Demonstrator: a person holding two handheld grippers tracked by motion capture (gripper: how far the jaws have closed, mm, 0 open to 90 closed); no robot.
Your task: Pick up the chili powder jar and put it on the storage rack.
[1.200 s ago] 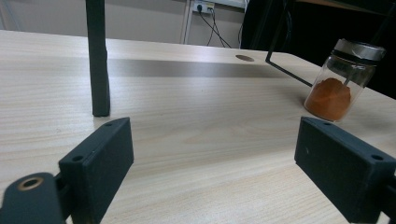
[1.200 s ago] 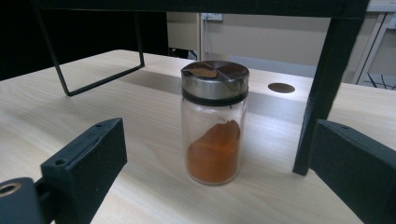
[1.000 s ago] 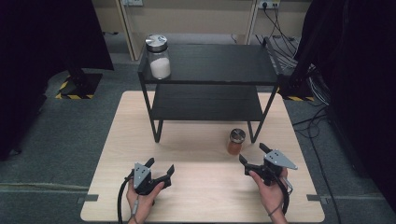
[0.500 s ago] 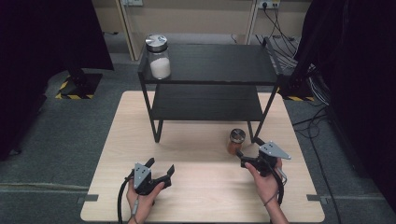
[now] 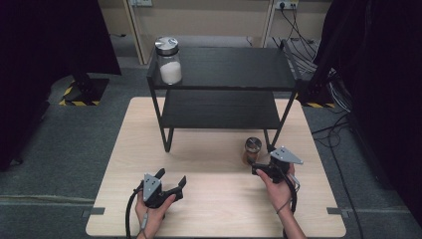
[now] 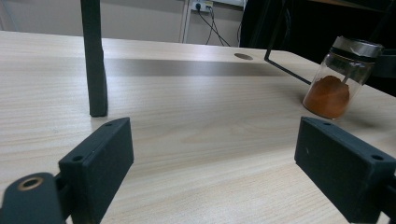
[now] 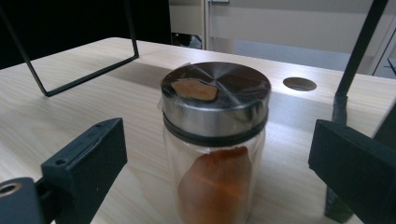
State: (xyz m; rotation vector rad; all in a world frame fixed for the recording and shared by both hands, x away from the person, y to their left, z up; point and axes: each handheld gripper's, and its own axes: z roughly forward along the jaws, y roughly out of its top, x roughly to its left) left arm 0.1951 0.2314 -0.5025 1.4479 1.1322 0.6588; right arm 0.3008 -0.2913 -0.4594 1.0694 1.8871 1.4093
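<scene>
Right gripper (image 5: 260, 168) nearer — jaws astride jar (image 5: 252, 150)

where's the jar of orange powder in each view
High view: the orange powder jar stands right of centre on the table, just ahead of the right claw.
Left gripper view: far right, upper part.
Right gripper view: centre, between the open jaws.
Shared landmark: the black shelf rack's leg beside the jar.
</scene>
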